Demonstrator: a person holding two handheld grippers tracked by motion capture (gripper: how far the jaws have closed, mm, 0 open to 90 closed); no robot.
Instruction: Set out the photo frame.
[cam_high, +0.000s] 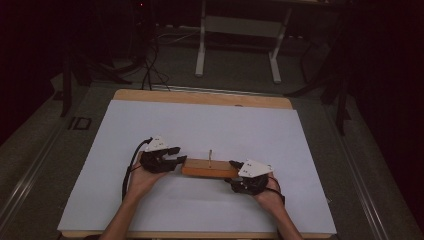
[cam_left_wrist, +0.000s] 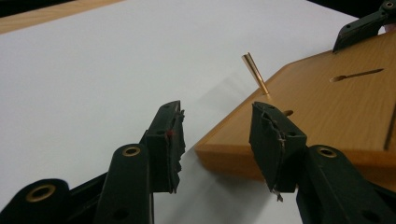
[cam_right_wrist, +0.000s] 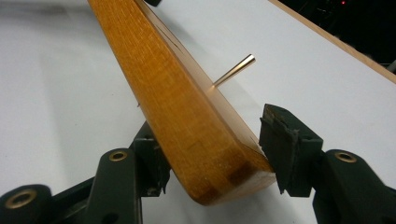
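A flat wooden board (cam_high: 210, 168) lies on the white sheet (cam_high: 200, 125), with a thin brass peg (cam_high: 210, 155) standing up from its top. My left gripper (cam_high: 176, 155) is at the board's left end and stands open. In the left gripper view its jaws straddle the board's corner (cam_left_wrist: 224, 149), with the peg (cam_left_wrist: 256, 73) just beyond. My right gripper (cam_high: 234, 171) is at the board's right end, turned on its side. Its jaws are open around the board's end (cam_right_wrist: 196, 140). One pad (cam_right_wrist: 285, 144) only meets the corner and the other is partly hidden behind the wood.
The white sheet covers a wooden table (cam_high: 200, 96), with bare sheet all round the board. A dark slot (cam_left_wrist: 357, 74) is cut in the board's top. Beyond the table, white desk legs (cam_high: 201, 55) and cables (cam_high: 150, 65) stand on the dim floor.
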